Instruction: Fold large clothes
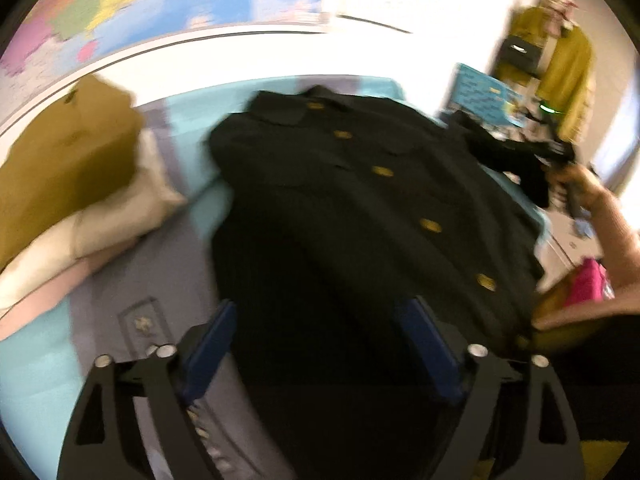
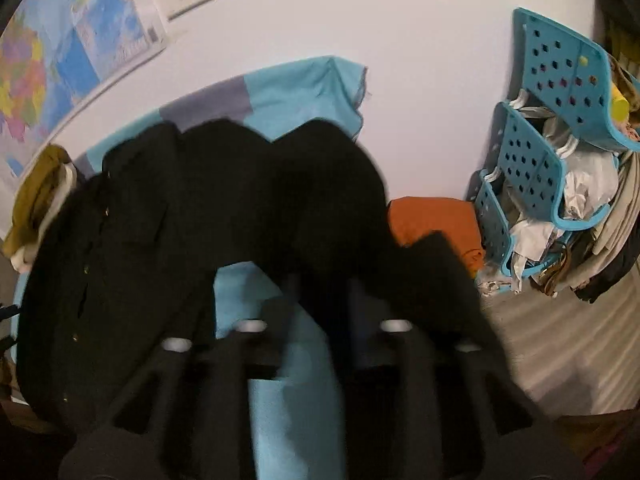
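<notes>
The large black coat with gold buttons [image 1: 360, 200] lies spread across the middle of the left wrist frame on a bed covered in a light blue and grey sheet [image 1: 188, 120]. In the right wrist frame, its black sleeve [image 2: 320, 200] drapes over the centre. The left gripper [image 1: 320, 344], bottom centre, stands released, blue pads wide apart above the hem. The right gripper [image 2: 320, 280] is half closed; whether it grips the sleeve I cannot tell.
</notes>
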`<state>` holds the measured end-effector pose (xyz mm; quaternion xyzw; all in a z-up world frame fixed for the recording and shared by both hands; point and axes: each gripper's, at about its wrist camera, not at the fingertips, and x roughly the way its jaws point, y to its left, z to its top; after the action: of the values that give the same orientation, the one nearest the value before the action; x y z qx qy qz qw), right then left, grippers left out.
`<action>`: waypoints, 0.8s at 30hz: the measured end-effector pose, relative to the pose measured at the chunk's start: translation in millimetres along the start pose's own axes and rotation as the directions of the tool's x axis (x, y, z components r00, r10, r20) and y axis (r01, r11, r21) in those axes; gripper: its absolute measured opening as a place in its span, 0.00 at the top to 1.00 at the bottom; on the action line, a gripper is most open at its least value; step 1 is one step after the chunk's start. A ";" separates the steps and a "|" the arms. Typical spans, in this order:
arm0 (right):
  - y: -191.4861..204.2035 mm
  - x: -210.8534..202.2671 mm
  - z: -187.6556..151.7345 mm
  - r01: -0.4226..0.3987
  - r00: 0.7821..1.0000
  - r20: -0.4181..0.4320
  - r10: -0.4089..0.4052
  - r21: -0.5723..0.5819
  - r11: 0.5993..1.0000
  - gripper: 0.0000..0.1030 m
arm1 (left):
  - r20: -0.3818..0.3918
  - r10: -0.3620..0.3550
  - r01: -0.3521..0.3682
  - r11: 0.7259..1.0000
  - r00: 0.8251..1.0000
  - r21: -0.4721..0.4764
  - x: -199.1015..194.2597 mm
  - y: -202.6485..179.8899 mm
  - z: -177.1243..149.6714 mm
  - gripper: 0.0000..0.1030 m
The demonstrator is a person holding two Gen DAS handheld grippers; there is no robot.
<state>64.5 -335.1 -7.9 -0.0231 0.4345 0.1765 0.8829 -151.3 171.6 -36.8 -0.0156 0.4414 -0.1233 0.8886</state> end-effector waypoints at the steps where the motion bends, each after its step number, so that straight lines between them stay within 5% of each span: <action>1: 3.6 -1.8 0.8 0.009 1.000 0.019 -0.009 0.001 1.000 0.50 | -0.004 0.012 -0.012 1.000 1.000 0.023 1.6 -8.2 -1.2 0.18; 4: 14.0 -15.4 5.6 0.043 0.995 0.088 -0.043 0.000 0.999 0.43 | -0.077 0.003 -0.001 1.000 0.997 0.028 20.9 -19.9 -8.4 0.24; 6: 17.4 -22.3 6.9 0.048 0.991 0.123 -0.046 -0.014 0.999 0.38 | -0.133 0.046 -0.047 0.999 0.990 -0.008 37.7 -10.9 -14.2 0.60; 7: 22.1 -27.1 7.0 0.047 0.989 0.139 -0.044 -0.023 0.999 0.36 | -0.129 0.042 -0.048 0.998 0.991 -0.042 37.5 -3.4 -13.7 0.69; 8: 26.3 -32.6 6.1 0.057 0.986 0.157 -0.051 -0.033 0.998 0.36 | -0.110 0.033 -0.042 0.996 0.993 -0.082 30.8 6.0 -11.3 0.89; 9: 30.0 -36.4 4.6 0.055 0.985 0.167 -0.047 -0.043 0.998 0.36 | -0.088 0.032 -0.041 0.993 0.996 -0.109 23.0 14.8 -8.0 0.94; 13: 35.7 -44.5 1.5 0.032 0.981 0.195 -0.022 -0.048 0.998 0.34 | 0.038 0.200 -0.190 0.966 0.979 -0.177 -31.3 45.0 16.2 0.96; 15: 37.6 -46.0 0.1 0.006 0.979 0.204 0.003 -0.045 0.999 0.34 | 0.090 0.210 -0.179 0.945 0.973 -0.272 -66.1 74.0 29.4 0.96; 19: 48.7 -47.3 -5.0 -0.026 0.977 0.211 0.042 -0.079 0.997 0.34 | 0.105 0.390 -0.341 0.885 0.915 -0.317 -97.7 107.8 47.4 0.94; 20: 50.8 -47.7 -6.4 -0.030 0.976 0.212 0.047 -0.082 0.996 0.34 | 0.082 0.439 -0.397 0.866 0.895 -0.302 -94.2 112.6 51.9 0.90; 22: 55.1 -47.2 -10.3 -0.069 0.976 0.199 0.088 -0.102 0.992 0.33 | 0.008 0.602 -0.583 0.776 0.798 -0.239 -73.8 124.6 56.9 0.80; 23: 58.1 -46.1 -13.5 -0.087 0.976 0.190 0.107 -0.112 0.990 0.29 | -0.085 0.728 -0.729 0.659 0.680 -0.184 -51.7 134.5 56.3 0.74; 24: 60.8 -44.2 -17.0 -0.094 0.977 0.177 0.115 -0.121 0.988 0.28 | -0.141 0.763 -0.775 0.613 0.631 -0.156 -39.9 146.0 50.6 0.75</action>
<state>6.6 -294.3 22.6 -0.0335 0.3412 0.2481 0.9061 -104.5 318.3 5.3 0.0887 0.4421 0.3142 0.8354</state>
